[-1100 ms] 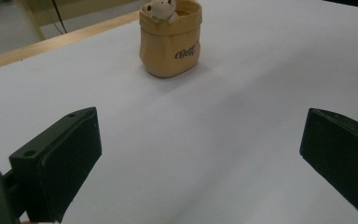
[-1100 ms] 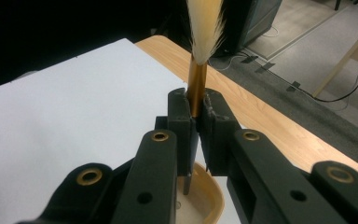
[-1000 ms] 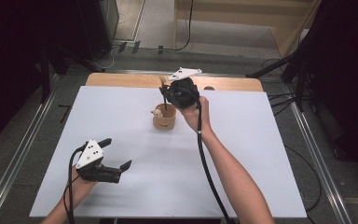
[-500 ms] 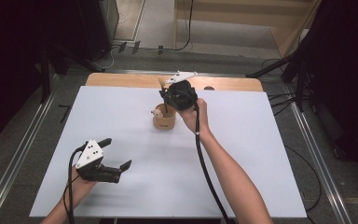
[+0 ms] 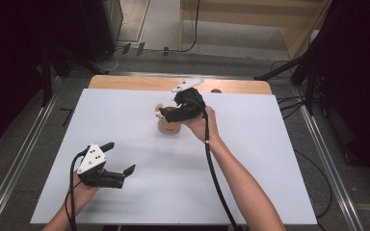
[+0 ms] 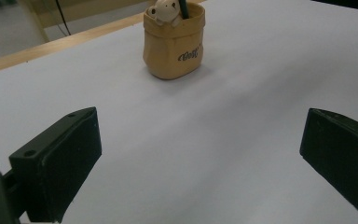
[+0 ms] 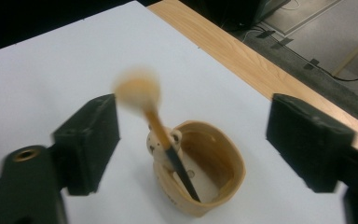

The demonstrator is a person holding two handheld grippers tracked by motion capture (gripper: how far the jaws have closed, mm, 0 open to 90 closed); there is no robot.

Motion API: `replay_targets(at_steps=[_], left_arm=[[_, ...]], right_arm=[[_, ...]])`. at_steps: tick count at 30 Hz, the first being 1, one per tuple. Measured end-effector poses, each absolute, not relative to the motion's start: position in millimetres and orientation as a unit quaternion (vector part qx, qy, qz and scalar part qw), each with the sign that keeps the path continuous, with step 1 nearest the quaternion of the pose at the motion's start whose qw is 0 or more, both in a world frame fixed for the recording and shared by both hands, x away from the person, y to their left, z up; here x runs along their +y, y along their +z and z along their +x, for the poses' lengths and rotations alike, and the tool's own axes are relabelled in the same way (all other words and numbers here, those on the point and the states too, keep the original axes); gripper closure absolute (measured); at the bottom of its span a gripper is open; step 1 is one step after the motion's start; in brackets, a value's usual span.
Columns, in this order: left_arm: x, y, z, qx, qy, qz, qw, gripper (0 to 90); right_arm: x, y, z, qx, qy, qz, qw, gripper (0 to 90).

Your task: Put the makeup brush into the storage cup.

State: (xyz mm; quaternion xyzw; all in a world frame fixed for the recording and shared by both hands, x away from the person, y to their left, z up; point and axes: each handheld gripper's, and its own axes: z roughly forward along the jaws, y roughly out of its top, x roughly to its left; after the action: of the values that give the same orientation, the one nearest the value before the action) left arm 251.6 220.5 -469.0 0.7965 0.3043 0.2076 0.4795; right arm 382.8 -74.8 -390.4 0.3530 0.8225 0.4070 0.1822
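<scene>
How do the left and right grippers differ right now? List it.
1. The left gripper sits low near the table's front edge; the right gripper hangs over the tan holder.
2. The left gripper's jaws bracket bare table; the right gripper's jaws have just opened around the pencil, not pressing it.

Both are open.

A white-topped wooden table (image 5: 125, 83) stands on grey floor (image 5: 9, 144), dark surroundings.

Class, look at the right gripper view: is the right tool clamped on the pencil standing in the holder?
No: the right tool is open, and the pencil leans in the holder untouched.
</scene>
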Motion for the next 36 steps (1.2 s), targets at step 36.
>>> replay_targets(at_steps=[36], left_arm=[[222,-448,231,0.292,0.264,0.773,0.498,0.0]], right_arm=[[-156,-390,268,0.783,0.496,0.308,0.215,0.0]])
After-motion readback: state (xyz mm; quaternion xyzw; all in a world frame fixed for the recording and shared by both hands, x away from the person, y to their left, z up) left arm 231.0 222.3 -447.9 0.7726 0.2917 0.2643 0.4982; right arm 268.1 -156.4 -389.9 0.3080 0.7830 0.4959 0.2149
